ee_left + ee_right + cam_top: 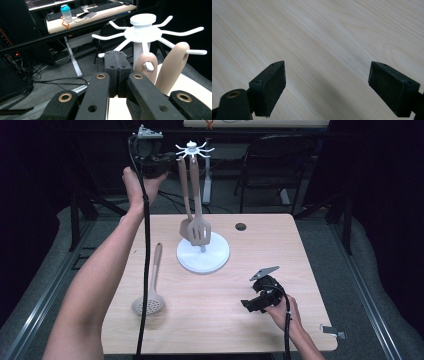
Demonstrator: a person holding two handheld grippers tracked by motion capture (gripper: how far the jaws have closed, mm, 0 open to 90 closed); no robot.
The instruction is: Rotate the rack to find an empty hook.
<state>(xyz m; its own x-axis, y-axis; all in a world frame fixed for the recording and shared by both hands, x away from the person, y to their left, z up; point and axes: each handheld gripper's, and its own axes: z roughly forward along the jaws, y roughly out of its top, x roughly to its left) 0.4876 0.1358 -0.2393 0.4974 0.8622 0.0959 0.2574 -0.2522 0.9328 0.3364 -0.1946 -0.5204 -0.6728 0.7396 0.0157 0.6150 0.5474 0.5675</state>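
Bench (280, 320): pale wood top with rounded corners and a round hole (240, 226) near the far edge, right of centre.

Rack (203, 258): white round base on the far middle of the bench, a post rising to a crown of radiating hooks (192, 149). In the left gripper view the hooks (143, 33) fan out just beyond the jaws; several arms are bare.

Turner (199, 231): tan, slotted, hanging from a hook with its blade low over the base. Its handle end (172, 67) is looped on a hook arm.

Second utensil (186, 222): tan, hanging just left of the turner and partly overlapping it. Its handle end (146, 66) sits on a short hook close to the post.

Skimmer (150, 300): tan, perforated bowl, flat on the left part of the bench, handle pointing away toward the far edge, bowl near the front left. Well apart from the rack base.

Left gripper (167, 160): raised off the bench beside the hook crown, just left of the hanging handles. Jaws pressed together, nothing between them (117, 67).

Right gripper (248, 304): low over the front right of the bench, jaws wide apart and empty, bare wood between them (327, 87). Open bench lies all round it, and between it and the rack base
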